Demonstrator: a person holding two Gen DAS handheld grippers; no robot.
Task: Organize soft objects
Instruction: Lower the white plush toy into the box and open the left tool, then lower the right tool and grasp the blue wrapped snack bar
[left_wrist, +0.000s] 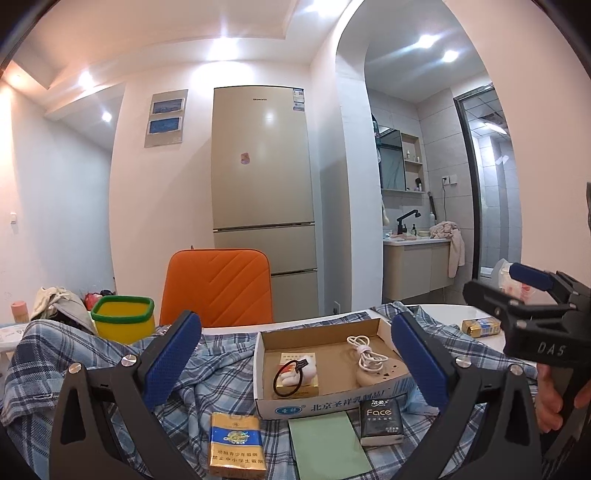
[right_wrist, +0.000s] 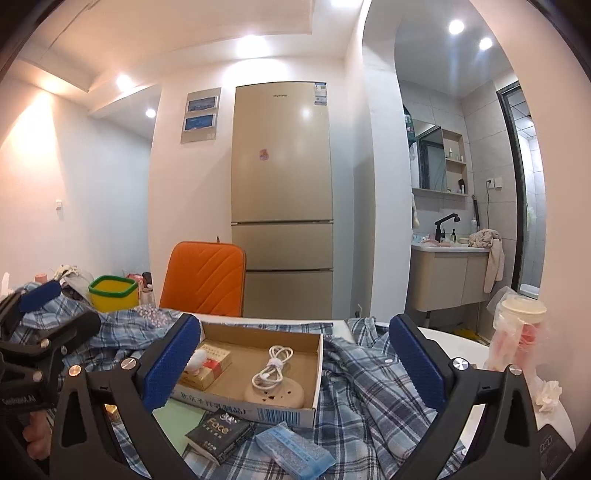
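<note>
Left wrist view: the left gripper (left_wrist: 295, 354), jaws wide apart and empty, hovered over a plaid shirt (left_wrist: 85, 354) spread across the lower frame, a cardboard box (left_wrist: 328, 402) at center.

Right wrist view: the right gripper (right_wrist: 293, 360) was likewise spread and empty, the shirt (right_wrist: 365, 391) at lower right and the box (right_wrist: 258, 408) at center.

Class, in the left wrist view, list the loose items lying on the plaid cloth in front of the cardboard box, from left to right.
Yellow and blue cigarette pack → pale green flat paper pad → black "Face" tissue pack.
</note>
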